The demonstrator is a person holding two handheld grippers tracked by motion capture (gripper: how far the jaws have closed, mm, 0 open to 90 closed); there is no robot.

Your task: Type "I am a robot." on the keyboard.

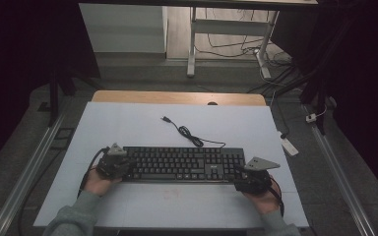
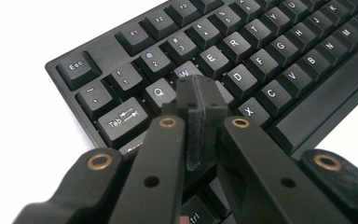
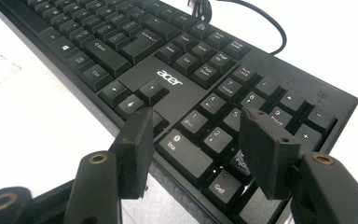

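A black Acer keyboard (image 1: 182,164) lies across the white mat, its cable (image 1: 187,132) curling away toward the far side. My left gripper (image 1: 127,166) sits at the keyboard's left end. In the left gripper view its jaws (image 2: 199,88) are shut together with nothing between them, the tips just over the letter keys near W and A of the keyboard (image 2: 261,51). My right gripper (image 1: 241,173) is at the right end. Its jaws (image 3: 198,140) stand open over the front edge of the number pad, astride the Ins key of the keyboard (image 3: 168,79), not pressing anything.
The white mat (image 1: 142,128) covers a wooden table (image 1: 177,97) and has bare room in front of and behind the keyboard. A white power strip (image 1: 289,146) lies off the table's right edge. Desk legs and floor cables stand beyond the table.
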